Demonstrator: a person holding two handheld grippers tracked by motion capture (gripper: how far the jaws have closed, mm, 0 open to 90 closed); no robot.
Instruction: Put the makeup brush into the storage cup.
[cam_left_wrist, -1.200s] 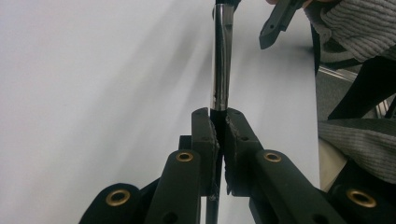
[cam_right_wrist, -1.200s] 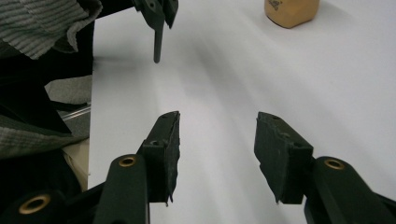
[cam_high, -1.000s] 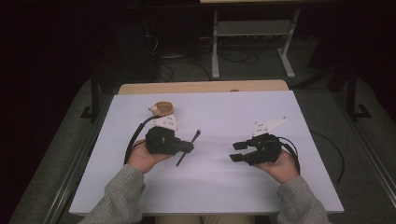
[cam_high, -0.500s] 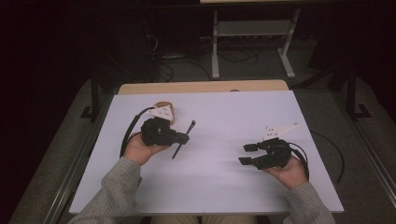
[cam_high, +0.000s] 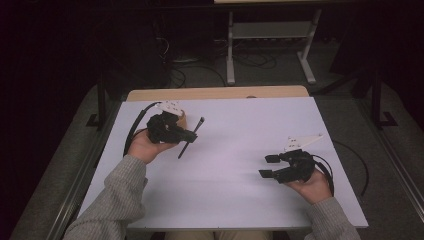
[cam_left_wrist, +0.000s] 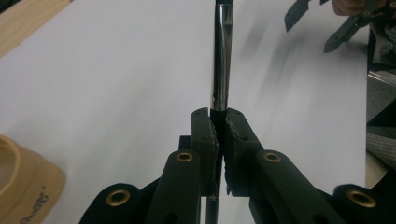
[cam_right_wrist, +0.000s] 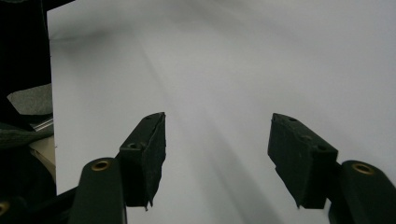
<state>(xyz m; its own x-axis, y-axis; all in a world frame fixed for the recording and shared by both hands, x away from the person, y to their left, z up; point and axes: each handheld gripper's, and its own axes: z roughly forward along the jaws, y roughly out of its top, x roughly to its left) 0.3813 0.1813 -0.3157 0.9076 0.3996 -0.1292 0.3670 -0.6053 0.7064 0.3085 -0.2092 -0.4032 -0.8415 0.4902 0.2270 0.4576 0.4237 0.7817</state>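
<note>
Brush (cam_left_wrist: 220, 56), a slim stick with a black handle and a shiny metal sleeve, is clamped between the two black jaws of the left gripper (cam_left_wrist: 217, 128); the pads press on the handle just below the metal sleeve, and the stem runs straight out beyond the jaw tips. In the high view the brush (cam_high: 190, 137) slants above the white table (cam_high: 240, 200), its lighter tip pointing away from the person and its dark end pointing toward the person. Just beside the left gripper (cam_high: 186, 136), on its far side, stands a small tan container (cam_high: 182, 119), partly covered by the gripper body; in the left gripper view its rounded tan rim (cam_left_wrist: 23, 182) lies at the lower left of the jaws. The right gripper (cam_high: 268, 166) is held well apart from the brush, over the near right part of the table. Its jaws stand wide apart and have just been opening, with nothing between the pads (cam_right_wrist: 149, 154) but bare white table surface. A grey sleeve (cam_high: 107, 205) covers each forearm.
</note>
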